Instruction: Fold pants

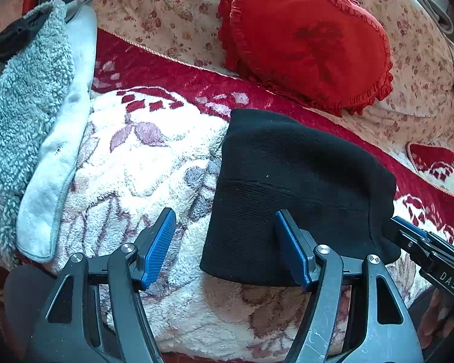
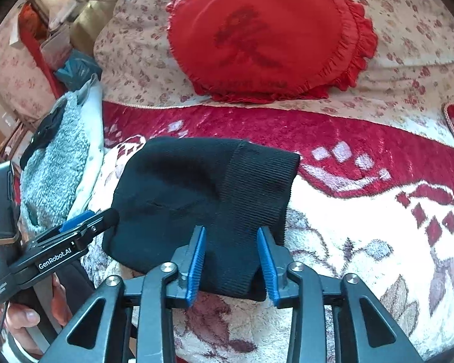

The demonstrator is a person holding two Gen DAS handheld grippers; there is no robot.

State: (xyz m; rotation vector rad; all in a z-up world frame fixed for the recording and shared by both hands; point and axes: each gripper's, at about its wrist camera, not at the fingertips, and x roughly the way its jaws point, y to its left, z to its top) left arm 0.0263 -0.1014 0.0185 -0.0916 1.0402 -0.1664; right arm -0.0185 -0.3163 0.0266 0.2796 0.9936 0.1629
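The black knit pants (image 1: 302, 181) (image 2: 181, 187) lie folded into a compact bundle on a white and red plush blanket (image 1: 130, 157). My left gripper (image 1: 224, 239) is open over the bundle's near left edge. Its right finger rests on the black fabric and its left finger is over the blanket. In the right wrist view, my right gripper (image 2: 231, 248) straddles the ribbed waistband at the bundle's near right corner. The fabric lies flat between its blue pads (image 2: 196, 257), and the jaws stand apart. The left gripper's tip (image 2: 106, 214) touches the bundle's left side.
A red heart-shaped pillow (image 1: 305, 39) (image 2: 266, 39) lies on a floral quilt beyond the pants. To the left lie a grey fleece garment (image 1: 21, 90) (image 2: 54, 163) and a white cloth (image 1: 66, 151). A person's hand (image 2: 24, 317) holds the left gripper's handle.
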